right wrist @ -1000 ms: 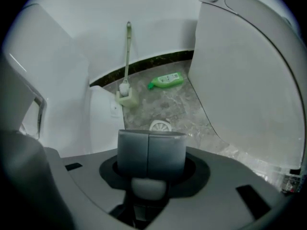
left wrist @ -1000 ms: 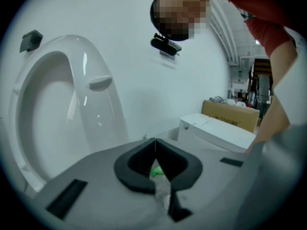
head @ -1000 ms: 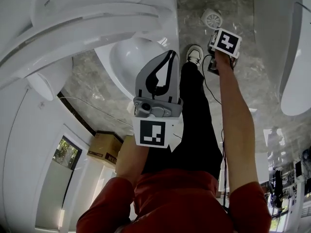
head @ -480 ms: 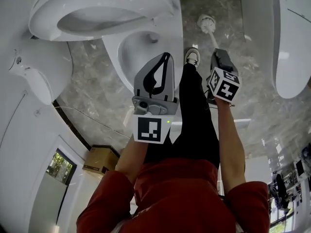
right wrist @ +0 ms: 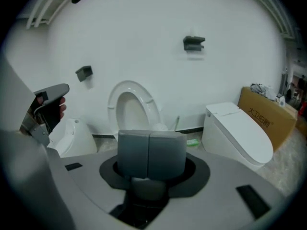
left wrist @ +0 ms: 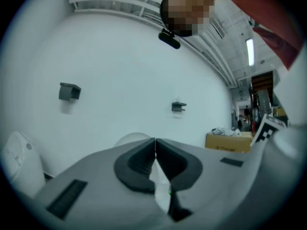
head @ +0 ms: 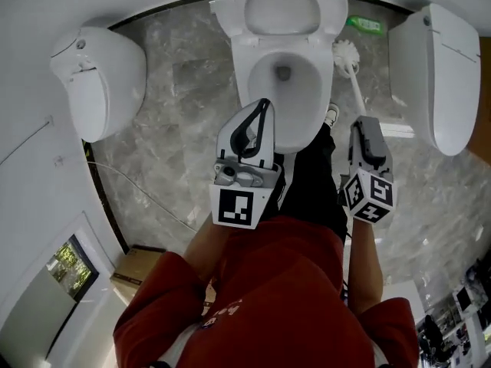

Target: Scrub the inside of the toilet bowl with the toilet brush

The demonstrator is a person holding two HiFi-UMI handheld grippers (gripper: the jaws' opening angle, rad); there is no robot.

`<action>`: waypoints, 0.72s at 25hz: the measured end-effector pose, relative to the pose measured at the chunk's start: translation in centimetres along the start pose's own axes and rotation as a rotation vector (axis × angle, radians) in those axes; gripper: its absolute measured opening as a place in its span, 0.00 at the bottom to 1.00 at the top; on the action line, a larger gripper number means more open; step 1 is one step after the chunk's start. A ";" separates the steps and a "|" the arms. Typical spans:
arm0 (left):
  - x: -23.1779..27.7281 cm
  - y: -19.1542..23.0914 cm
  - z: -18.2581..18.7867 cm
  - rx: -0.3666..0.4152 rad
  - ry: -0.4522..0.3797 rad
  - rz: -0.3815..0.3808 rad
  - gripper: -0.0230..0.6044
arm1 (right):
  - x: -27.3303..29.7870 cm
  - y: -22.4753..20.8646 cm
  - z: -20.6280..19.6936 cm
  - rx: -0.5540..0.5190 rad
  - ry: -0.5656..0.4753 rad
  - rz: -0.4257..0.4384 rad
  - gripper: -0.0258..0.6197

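Note:
The white toilet (head: pixel 284 83) stands at the top centre of the head view, lid up and bowl open. My right gripper (head: pixel 362 123) is shut on the handle of the toilet brush (head: pixel 347 52). The brush's white head hangs just right of the bowl rim, outside the bowl. In the right gripper view the pads (right wrist: pixel 149 150) meet, and the thin handle (right wrist: pixel 177 122) shows beyond them before the raised lid (right wrist: pixel 129 107). My left gripper (head: pixel 265 104) hovers over the bowl's front rim, shut with nothing in it; its tips (left wrist: pixel 155 140) touch.
A second white toilet (head: pixel 437 83) stands close on the right and another white fixture (head: pixel 100 79) on the left. The person's leg and shoe (head: pixel 331 113) are by the bowl's front. A cable (head: pixel 146 198) crosses the marble floor, and a cardboard box (head: pixel 134 267) sits lower left.
The view has swung so the toilet sits upright at top centre. Both grippers have risen; the right one carried the brush up from the floor to beside the bowl.

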State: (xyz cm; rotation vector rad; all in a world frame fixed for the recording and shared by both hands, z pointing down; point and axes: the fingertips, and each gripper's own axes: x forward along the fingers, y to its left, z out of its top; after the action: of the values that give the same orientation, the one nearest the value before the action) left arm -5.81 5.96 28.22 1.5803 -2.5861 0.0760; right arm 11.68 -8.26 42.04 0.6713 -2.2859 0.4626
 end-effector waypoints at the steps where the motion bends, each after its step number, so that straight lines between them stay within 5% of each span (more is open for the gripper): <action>1: -1.5 1.3 0.8 0.001 -0.006 0.014 0.03 | -1.3 1.5 0.5 -0.019 -0.017 0.009 0.28; 9: -8.4 7.6 0.0 -0.022 0.028 0.137 0.03 | -1.2 9.4 -4.0 -0.163 0.092 0.102 0.28; 18: -6.8 6.4 -14.4 -0.077 0.187 0.173 0.03 | 11.3 7.8 -15.6 -0.334 0.264 0.150 0.28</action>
State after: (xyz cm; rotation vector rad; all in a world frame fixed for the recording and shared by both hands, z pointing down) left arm -7.44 16.27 41.79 1.2574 -2.5400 0.1308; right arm 8.31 1.96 59.82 0.2573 -2.1000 0.2133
